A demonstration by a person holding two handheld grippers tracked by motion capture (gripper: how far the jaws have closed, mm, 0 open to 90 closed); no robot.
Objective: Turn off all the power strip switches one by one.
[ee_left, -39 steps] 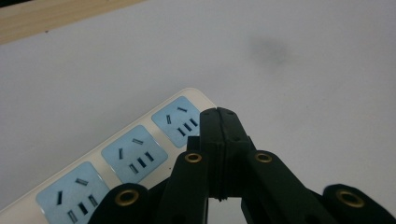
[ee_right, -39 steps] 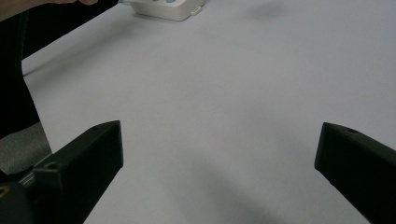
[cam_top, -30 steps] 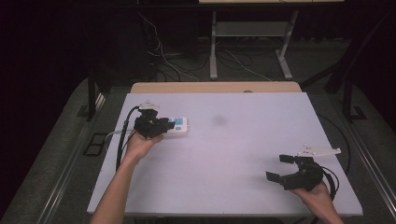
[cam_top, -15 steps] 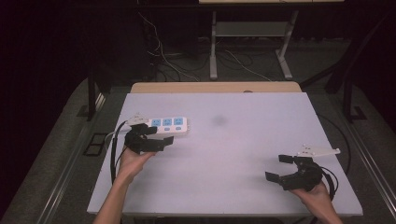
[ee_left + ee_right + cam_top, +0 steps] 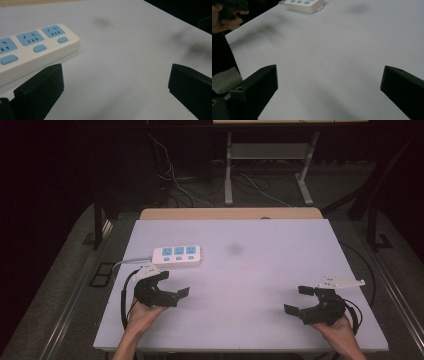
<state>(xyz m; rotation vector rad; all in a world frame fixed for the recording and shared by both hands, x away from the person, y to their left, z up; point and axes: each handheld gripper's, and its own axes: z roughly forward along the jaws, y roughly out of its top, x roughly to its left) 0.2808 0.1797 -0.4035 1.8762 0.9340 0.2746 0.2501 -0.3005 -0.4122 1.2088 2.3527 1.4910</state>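
A white power strip with three blue sockets lies flat on the white table, left of centre, its cord running off to the left. My left gripper stands open just in front of it, not touching. In the left gripper view the strip lies beyond the left jaw, and nothing is between the wide-apart jaws of that gripper. My right gripper stands open near the table's front right corner. The right gripper view shows its jaws spread over bare table, with the strip far off.
A faint dark smudge marks the table's middle. A wooden board borders the far edge. Cables and a metal stand sit on the floor behind. The other hand shows at the top left of the right gripper view.
My left gripper has drawn back from the power strip toward the table's front, leaving the strip lying on the table. The right gripper has stayed in place.
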